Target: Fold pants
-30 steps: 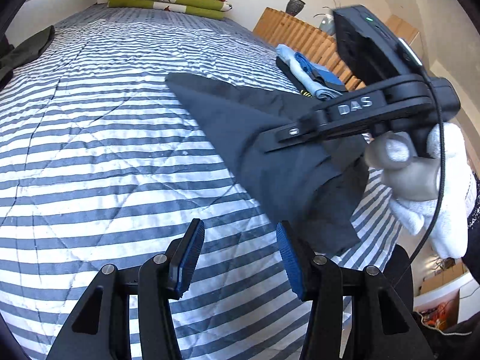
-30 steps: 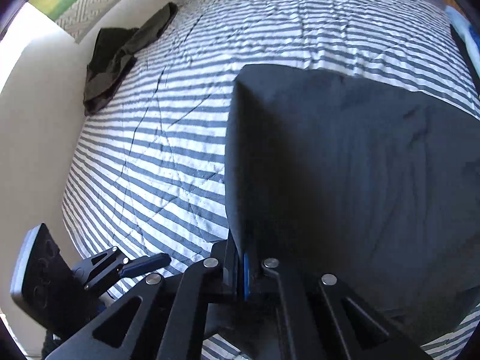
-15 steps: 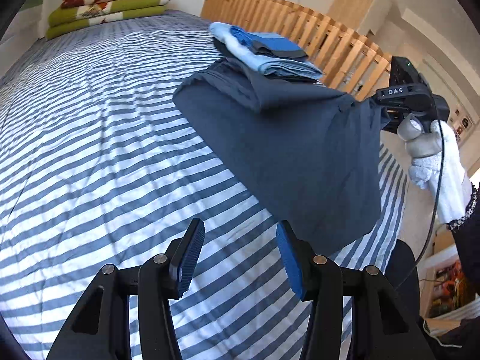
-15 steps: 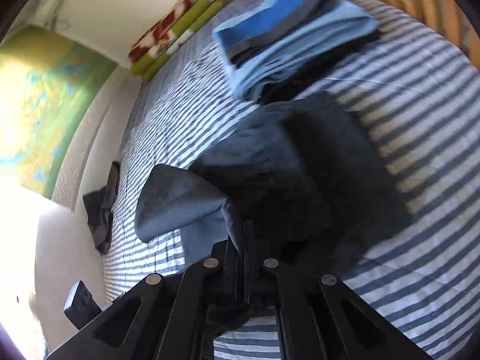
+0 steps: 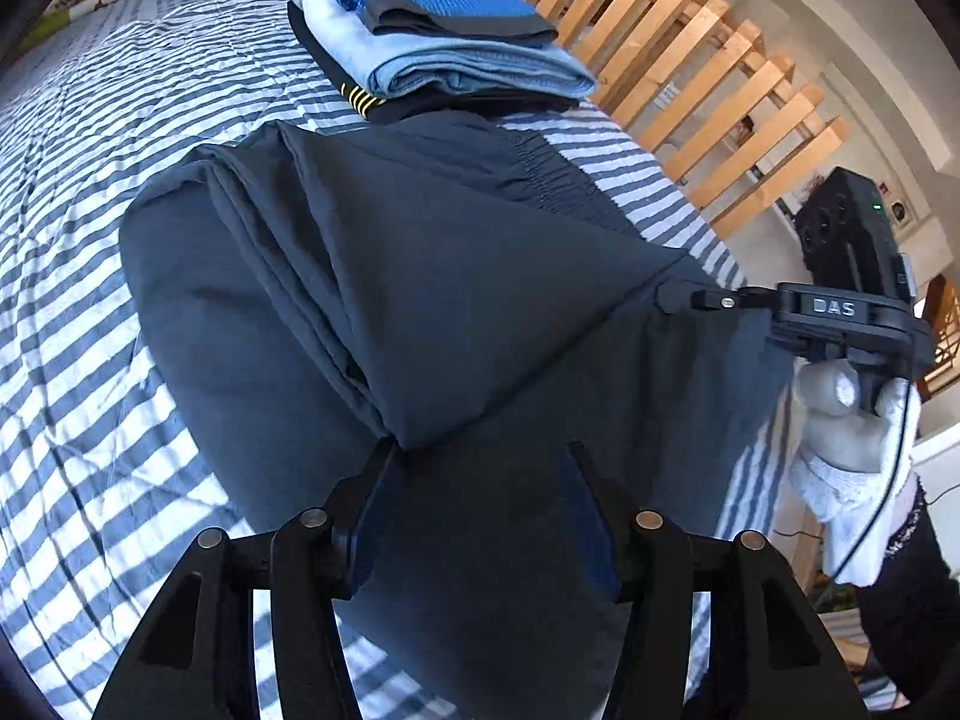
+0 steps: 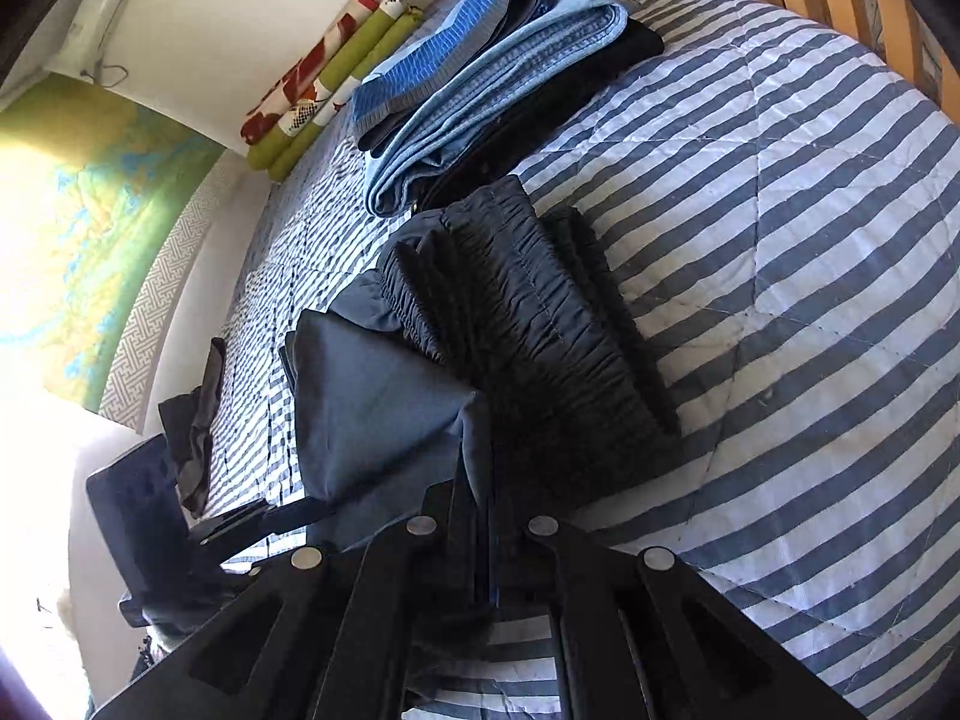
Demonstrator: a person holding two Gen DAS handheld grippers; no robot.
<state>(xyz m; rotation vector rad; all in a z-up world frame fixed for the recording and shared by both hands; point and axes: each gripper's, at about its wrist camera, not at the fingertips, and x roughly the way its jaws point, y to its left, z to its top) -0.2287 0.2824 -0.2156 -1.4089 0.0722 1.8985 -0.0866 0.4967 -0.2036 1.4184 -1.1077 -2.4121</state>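
Between both claws, dark pants (image 5: pixel 372 276) hang mid-fold.
Right claw (image 6: pixel 486 540) pinches the hem; left claw (image 5: pixel 474 468) gapes wide, holding nothing, fabric draped ahead, probably keeping it taut.

Bedroom: striped bed (image 5: pixel 120 180), folded clothes (image 5: pixel 432 48).

One dark pants (image 5: pixel 456 300); one folded clothes stack (image 5: pixel 432 54); two grippers; possibly one dark garment (image 6: pixel 195 420) at bed's far edge.
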